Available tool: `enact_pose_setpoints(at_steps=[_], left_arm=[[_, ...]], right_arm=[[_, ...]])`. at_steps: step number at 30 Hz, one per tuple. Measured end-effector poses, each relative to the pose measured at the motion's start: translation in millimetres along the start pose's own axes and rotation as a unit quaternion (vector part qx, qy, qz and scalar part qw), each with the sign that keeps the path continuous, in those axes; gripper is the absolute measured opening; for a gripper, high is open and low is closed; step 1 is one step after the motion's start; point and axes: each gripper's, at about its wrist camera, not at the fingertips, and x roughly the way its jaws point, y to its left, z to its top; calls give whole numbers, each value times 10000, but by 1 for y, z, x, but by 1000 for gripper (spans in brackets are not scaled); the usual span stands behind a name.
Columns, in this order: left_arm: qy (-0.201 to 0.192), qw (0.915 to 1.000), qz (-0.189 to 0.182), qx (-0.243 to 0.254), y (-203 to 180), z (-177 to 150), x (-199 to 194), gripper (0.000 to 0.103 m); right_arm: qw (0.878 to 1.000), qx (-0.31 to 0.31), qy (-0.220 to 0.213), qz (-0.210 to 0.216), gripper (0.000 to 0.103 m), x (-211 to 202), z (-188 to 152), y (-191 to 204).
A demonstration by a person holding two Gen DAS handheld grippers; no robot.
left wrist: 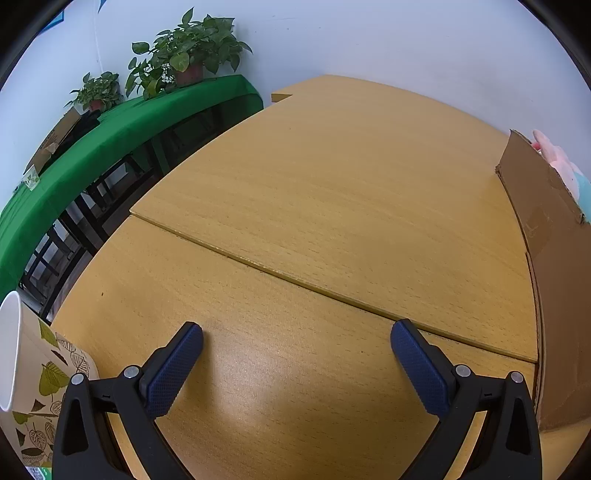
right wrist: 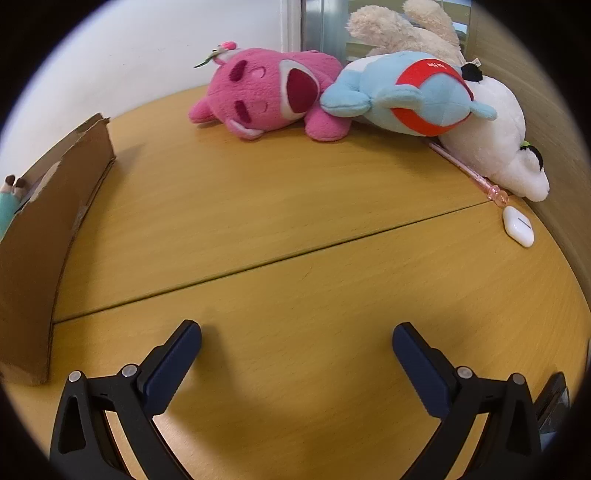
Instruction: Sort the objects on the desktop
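Note:
My left gripper [left wrist: 297,332] is open and empty above the wooden desk [left wrist: 314,206]. A paper cup [left wrist: 33,373] with a leaf print stands at its left. A cardboard box [left wrist: 546,258] stands at the right, with soft toys [left wrist: 557,162] showing inside. My right gripper [right wrist: 297,332] is open and empty over the desk [right wrist: 277,206]. Far ahead lie a pink plush [right wrist: 266,96], a blue and red plush [right wrist: 410,96], a white plush [right wrist: 495,147] and a cream plush [right wrist: 402,29]. A pink pen [right wrist: 469,171] and a white earbud case [right wrist: 519,226] lie at the right. The cardboard box [right wrist: 48,229] stands at the left.
A table with a green cloth [left wrist: 92,147] and potted plants [left wrist: 188,55] stands beyond the desk's left edge. A white wall runs behind the desk. A dark object [right wrist: 552,402] lies at the right gripper's lower right. A panel [right wrist: 554,122] bounds the desk at the right.

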Motion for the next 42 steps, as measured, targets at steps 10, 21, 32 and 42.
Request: enact_pose_setpoints(at_steps=[10, 21, 32, 42], left_arm=[[-6, 10000, -8, -24, 7, 9, 5, 103], [-10, 10000, -11, -25, 7, 8, 5, 103], [-10, 10000, -10, -28, 7, 9, 5, 103], [-11, 10000, -9, -31, 7, 8, 5, 103]], right_arm=[[9999, 99, 24, -70, 103, 6, 13, -11], [9999, 107, 20, -60, 103, 7, 13, -11], [9999, 106, 16, -63, 103, 7, 12, -11], [9999, 106, 13, -65, 103, 8, 12, -10]])
